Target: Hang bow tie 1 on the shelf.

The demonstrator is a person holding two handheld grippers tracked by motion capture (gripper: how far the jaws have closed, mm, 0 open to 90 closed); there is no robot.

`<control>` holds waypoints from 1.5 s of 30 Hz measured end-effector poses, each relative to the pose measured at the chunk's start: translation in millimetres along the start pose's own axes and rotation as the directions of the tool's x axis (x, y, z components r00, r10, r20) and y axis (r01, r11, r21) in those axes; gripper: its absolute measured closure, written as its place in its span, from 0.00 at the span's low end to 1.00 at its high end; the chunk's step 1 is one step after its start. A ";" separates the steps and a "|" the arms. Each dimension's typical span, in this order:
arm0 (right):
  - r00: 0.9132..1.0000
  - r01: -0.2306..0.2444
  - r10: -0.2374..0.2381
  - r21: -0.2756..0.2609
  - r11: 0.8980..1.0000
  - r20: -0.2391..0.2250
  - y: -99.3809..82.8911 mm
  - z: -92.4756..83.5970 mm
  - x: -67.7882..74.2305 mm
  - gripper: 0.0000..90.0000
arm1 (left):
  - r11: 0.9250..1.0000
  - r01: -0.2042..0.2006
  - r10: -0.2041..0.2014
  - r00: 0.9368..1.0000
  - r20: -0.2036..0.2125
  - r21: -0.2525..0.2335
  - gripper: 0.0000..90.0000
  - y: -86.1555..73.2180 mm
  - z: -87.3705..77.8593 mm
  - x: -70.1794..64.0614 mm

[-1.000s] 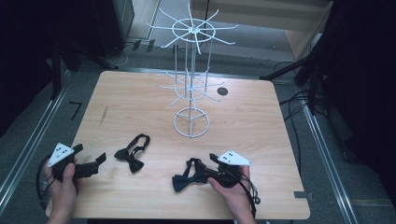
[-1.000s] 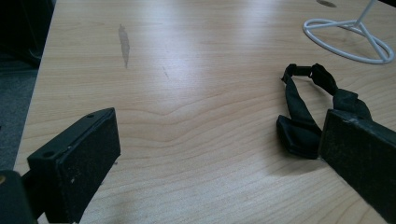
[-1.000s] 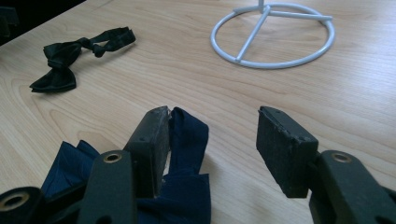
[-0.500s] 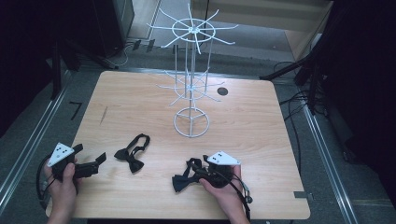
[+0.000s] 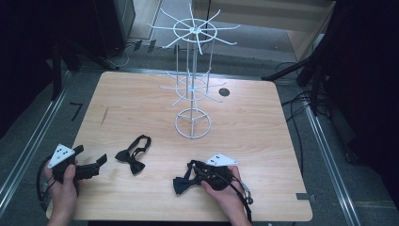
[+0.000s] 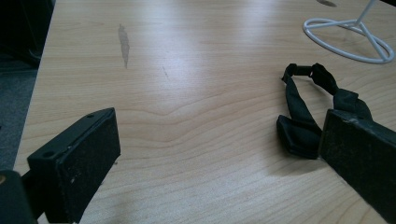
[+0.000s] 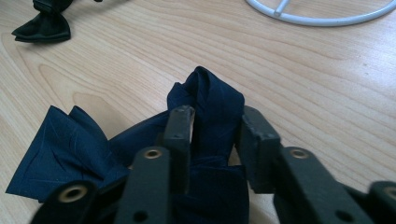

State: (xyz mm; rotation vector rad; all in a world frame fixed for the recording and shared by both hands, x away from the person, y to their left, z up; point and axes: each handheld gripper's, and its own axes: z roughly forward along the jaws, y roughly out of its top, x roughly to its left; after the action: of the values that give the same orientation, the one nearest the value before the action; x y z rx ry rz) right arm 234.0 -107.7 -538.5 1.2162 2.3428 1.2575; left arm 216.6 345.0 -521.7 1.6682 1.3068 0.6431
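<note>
Near the tabletop's [image 5: 141, 94] front edge, the right gripper [image 7: 212, 123] pinches the navy bow tie [image 7: 70, 149] at its knot, best lifted slowly, while the left gripper [image 6: 210, 154] sits spread beside the black bow tie [image 6: 306, 109].

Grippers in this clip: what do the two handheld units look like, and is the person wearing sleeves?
Both are black two-jaw tools. The left gripper and the right gripper each carry a pale grey three-cornered plate with dark dots. The left one's pads are flat, scuffed black blocks. The right one's jaw arms are black links with round rivets. A black cable trails from each. No sleeves are visible on the forearms.
</note>
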 end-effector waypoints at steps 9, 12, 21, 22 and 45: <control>0.998 0.045 -0.046 0.030 0.999 0.035 -2.8 0.4 -4.2 0.86 | 1.000 -0.002 0.002 1.000 0.001 0.001 0.00 0.0 0.0 0.1; 0.998 0.025 -0.026 0.015 1.000 0.058 -4.8 -0.4 -5.9 0.88 | 1.000 -0.003 0.003 1.000 0.001 0.001 0.00 0.0 -0.1 0.1; 0.995 0.044 -0.044 0.006 0.999 0.090 -5.8 -0.7 -6.3 0.81 | 1.000 -0.002 0.002 1.000 0.002 0.001 0.00 0.0 0.0 0.1; 0.995 0.039 -0.040 0.006 0.999 0.091 -5.6 -0.8 -6.4 0.82 | 1.000 -0.002 0.002 1.000 0.002 0.001 0.00 0.0 0.0 0.1; 0.993 0.093 -0.076 -0.197 0.976 0.089 15.5 -31.7 -3.3 0.99 | 1.000 -0.006 0.006 1.000 0.003 0.001 0.00 0.0 -0.1 -0.2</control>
State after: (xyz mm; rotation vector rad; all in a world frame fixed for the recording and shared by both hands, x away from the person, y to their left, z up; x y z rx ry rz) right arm 228.2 -124.3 -507.8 1.0711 2.1275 1.3513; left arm 216.5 344.9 -521.6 1.6737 1.3011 0.6430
